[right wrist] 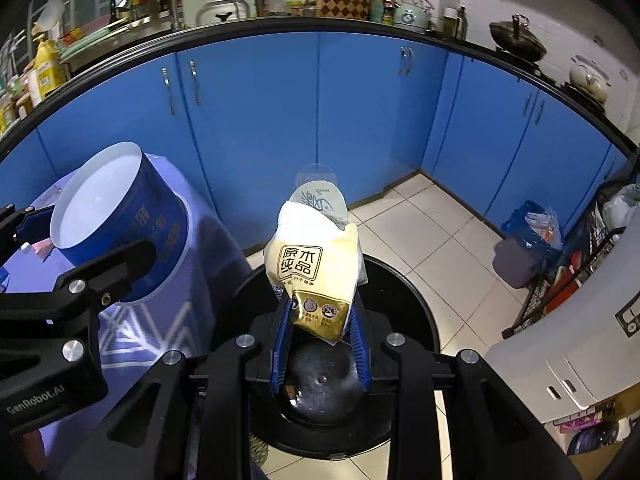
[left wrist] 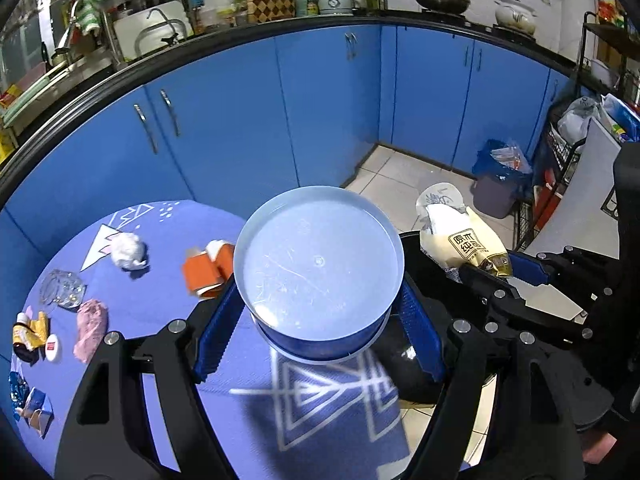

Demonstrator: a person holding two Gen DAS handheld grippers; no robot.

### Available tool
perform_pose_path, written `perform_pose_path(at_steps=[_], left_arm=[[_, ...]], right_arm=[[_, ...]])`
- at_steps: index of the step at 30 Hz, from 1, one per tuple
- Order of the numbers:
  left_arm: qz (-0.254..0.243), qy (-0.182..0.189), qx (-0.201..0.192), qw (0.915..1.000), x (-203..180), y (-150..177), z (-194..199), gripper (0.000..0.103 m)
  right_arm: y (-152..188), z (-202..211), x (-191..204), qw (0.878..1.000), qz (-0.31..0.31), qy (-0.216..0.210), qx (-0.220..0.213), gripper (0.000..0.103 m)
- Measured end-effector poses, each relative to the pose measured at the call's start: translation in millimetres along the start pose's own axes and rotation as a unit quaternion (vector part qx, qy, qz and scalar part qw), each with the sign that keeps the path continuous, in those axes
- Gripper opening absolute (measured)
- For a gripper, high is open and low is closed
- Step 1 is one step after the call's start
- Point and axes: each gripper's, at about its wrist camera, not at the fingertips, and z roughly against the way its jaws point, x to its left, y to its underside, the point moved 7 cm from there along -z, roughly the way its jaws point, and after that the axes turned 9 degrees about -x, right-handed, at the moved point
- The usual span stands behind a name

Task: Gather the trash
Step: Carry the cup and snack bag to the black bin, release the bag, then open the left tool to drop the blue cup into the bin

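left gripper [left wrist: 320,312] clamped on round blue paper tub [left wrist: 318,276], smooth and empty, beside black bin [right wrist: 400,288]. right gripper [right wrist: 322,320] pinching crinkly yellow plastic wrapper [right wrist: 312,276] right above bin. crumpled scraps [left wrist: 128,250] on purple mat [left wrist: 168,320] beside bin.

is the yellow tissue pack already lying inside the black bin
No, the yellow tissue pack is pinched between the right gripper's blue fingers, hanging above the open black bin.

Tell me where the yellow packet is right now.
The yellow packet sits mid-frame in the right wrist view, clamped in the right gripper above the black bin, right of the blue tub.
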Motion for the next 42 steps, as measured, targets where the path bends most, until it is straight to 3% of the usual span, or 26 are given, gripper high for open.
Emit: perform_pose_path(at_steps=[14, 19, 21, 22, 23, 31, 42], left_arm=[[-0.012, 0.009, 0.004, 0.9999, -17.3, -3.6, -15.4, 0.075], [-0.015, 0.008, -0.003, 0.9999, -21.3, -9.8, -13.2, 0.075], [-0.013, 0.009, -0.005, 0.9999, -21.7, -12.2, -11.9, 0.075], [-0.012, 0.009, -0.006, 0.9999, -21.9, -13.0, -11.7, 0.075], [-0.013, 0.008, -0.007, 0.9999, -22.3, -13.8, -10.9, 0.075], [-0.013, 0.009, -0.007, 0.9998, -26.4, -15.9, -9.7, 0.075], [-0.023, 0.015, -0.008, 0.9996, -38.9, -20.8, -9.5, 0.075]], right_arm=[[5.0, -9.2, -13.4, 1.0, -0.003, 0.014, 0.002, 0.029], [3.2, -6.4, -13.4, 1.0, 0.008, 0.028, -0.003, 0.034], [2.4, -4.7, -14.3, 0.999, 0.011, 0.034, -0.007, 0.049], [1.4, -2.8, -15.6, 0.999, 0.013, 0.04, -0.013, 0.065], [0.6, -0.9, -17.2, 0.999, 0.015, 0.046, -0.019, 0.073], [-0.1, 4.8, -26.6, 0.997, 0.022, 0.068, -0.025, 0.082], [-0.7, 5.8, -38.1, 0.997, 0.008, 0.073, -0.026, 0.082]])
